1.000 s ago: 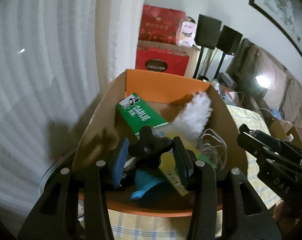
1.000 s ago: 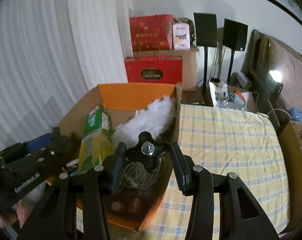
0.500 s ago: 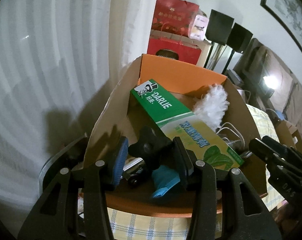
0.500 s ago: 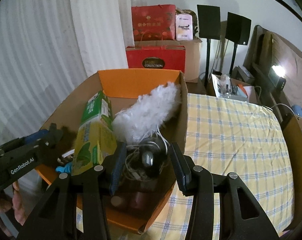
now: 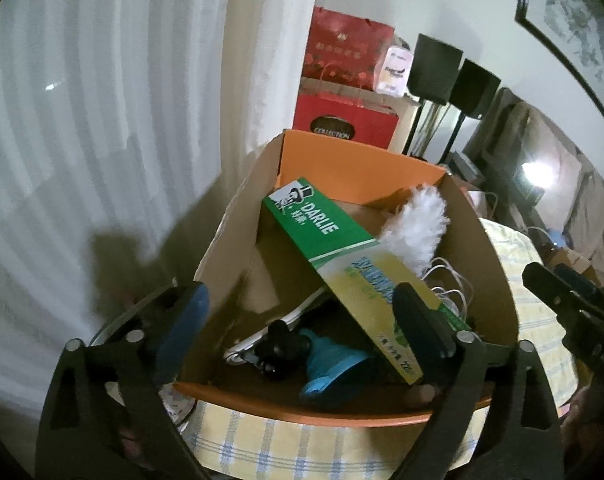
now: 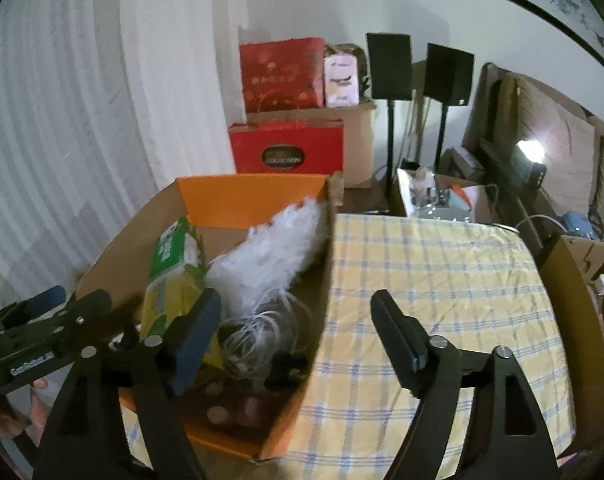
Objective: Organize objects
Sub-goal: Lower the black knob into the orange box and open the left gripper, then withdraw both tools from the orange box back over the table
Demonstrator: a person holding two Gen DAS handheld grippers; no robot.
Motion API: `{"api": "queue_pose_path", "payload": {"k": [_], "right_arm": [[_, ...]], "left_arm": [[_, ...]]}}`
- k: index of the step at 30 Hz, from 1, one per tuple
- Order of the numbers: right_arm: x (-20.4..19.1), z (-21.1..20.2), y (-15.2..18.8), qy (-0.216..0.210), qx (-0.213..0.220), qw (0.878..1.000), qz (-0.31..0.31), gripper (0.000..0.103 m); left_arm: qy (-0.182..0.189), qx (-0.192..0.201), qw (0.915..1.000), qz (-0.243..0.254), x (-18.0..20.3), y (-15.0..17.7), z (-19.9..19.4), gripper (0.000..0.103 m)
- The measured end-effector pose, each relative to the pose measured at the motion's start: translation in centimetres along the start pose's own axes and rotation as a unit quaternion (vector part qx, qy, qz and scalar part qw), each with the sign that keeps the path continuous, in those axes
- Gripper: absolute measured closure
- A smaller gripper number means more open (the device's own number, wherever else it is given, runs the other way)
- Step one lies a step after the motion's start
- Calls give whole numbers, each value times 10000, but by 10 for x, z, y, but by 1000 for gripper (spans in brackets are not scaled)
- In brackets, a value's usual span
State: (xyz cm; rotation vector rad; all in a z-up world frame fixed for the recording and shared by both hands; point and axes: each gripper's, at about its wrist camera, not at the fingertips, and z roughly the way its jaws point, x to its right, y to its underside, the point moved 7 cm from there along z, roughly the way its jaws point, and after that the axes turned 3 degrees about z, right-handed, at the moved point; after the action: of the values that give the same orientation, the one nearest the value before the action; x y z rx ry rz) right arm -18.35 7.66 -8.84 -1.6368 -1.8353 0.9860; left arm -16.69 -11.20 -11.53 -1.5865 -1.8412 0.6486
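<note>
Setting: bedroom-like space, checked yellow tablecloth covering the table, white curtain behind; red gift bags and two black speakers standing beyond the box.
Landmark: orange cardboard box sitting at the curtain-side end of the cloth.
Box contents: green-yellow Darlie carton leaning diagonally inside; white feather duster lying toward the far corner; coil of white cable just in front of the duster; black star-shaped knobs resting at the near end beside a blue item.
Left gripper: jaws opening wide over the near end of the box, nothing pinched; one knob lying below and between them, apart from the pads.
Right gripper: jaws opening, hovering over the box's near right corner, straddling its side wall, holding nothing; another knob sitting low between them, untouched.
Step in hand: looks like release, both knobs dropped into the box.
Progress: table outside the box looking bare, so probably near the end.
Next move: likely lifting both grippers clear of the box walls without snagging the carton or cable.
</note>
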Motion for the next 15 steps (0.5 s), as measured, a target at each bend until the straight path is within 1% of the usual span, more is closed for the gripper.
{"api": "queue_pose_path", "payload": {"k": [1,2,6,8,10,15], "right_arm": [[3,-2,-1,31,19,10000,14,21],[6,-4,-2,45,37,10000,36,21],[19,-9,-6,121,74,9998,113,16],[24,-13,-6,154,100,9997,149,10],[28,-16,-6,155,118,9997,178,0],[39,-25,-6,212,120,9996,111,0]], "left_arm": [[-1,35,10000,33,2,-1,-2,2],[-33,92,9999,82,4,-2,-5,1],[31,158,9998,108,11,-5,-11,0],[63,181,9998,103,15,-6,-13,0],[87,186,9997,100,18,-7,-15,0],[151,206,9996,104,28,-8,-19,0]]}}
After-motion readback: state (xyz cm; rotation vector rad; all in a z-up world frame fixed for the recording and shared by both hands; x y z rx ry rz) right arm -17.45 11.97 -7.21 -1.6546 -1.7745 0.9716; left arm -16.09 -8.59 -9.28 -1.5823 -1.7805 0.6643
